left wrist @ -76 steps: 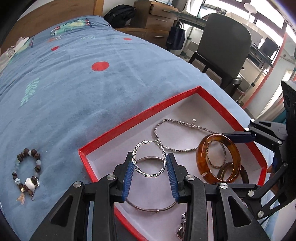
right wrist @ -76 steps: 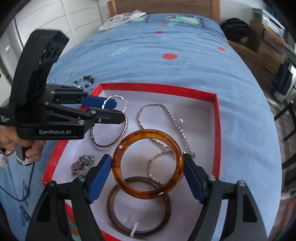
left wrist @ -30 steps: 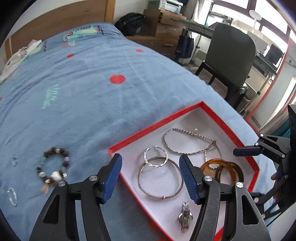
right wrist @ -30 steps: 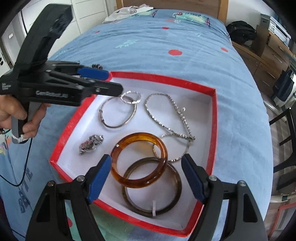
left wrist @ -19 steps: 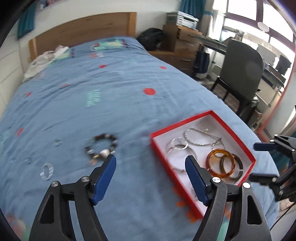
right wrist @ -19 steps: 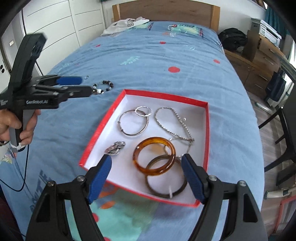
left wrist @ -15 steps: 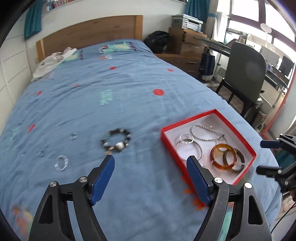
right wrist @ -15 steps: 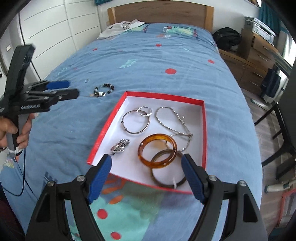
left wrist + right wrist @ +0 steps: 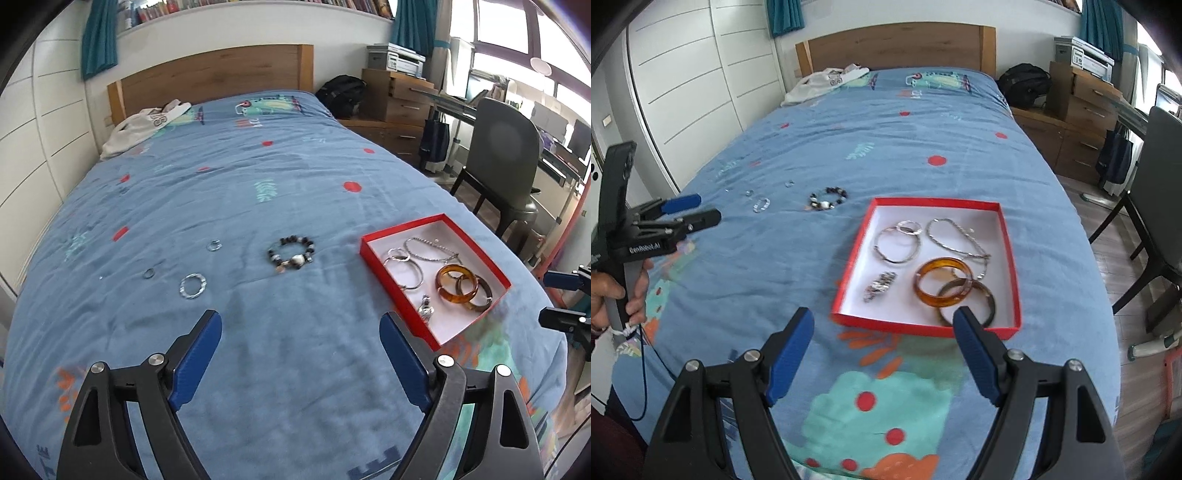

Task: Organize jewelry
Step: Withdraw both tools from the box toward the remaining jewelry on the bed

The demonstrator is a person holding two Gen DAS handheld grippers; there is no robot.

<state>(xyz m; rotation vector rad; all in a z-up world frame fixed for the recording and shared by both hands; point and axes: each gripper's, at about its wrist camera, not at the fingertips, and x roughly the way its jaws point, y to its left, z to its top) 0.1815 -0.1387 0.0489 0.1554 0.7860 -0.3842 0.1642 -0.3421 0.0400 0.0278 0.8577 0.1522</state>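
A red box point(image 9: 400, 225) with a white inside lies on the blue bedspread; it also shows in the right wrist view point(image 9: 934, 201). It holds an amber bangle point(image 9: 943, 281), a dark bangle point(image 9: 986, 295), silver hoops point(image 9: 897, 243), a chain point(image 9: 956, 236) and a brooch point(image 9: 880, 286). A dark beaded bracelet point(image 9: 292, 254) lies left of the box, with a clear ring point(image 9: 192, 286) and small rings point(image 9: 214, 245) further left. My left gripper point(image 9: 301, 354) is open and empty, raised above the bed. My right gripper point(image 9: 882, 350) is open and empty, near the box's front edge.
A white garment point(image 9: 144, 123) lies by the wooden headboard point(image 9: 210, 79). A dark chair point(image 9: 506, 155) and wooden drawers point(image 9: 395, 99) stand to the right of the bed. White wardrobe doors point(image 9: 683, 81) run along the left side.
My left gripper let go of the twisted silver hoop in the box, opened wide, and drew back up and left. My right gripper pulled back from the box too.
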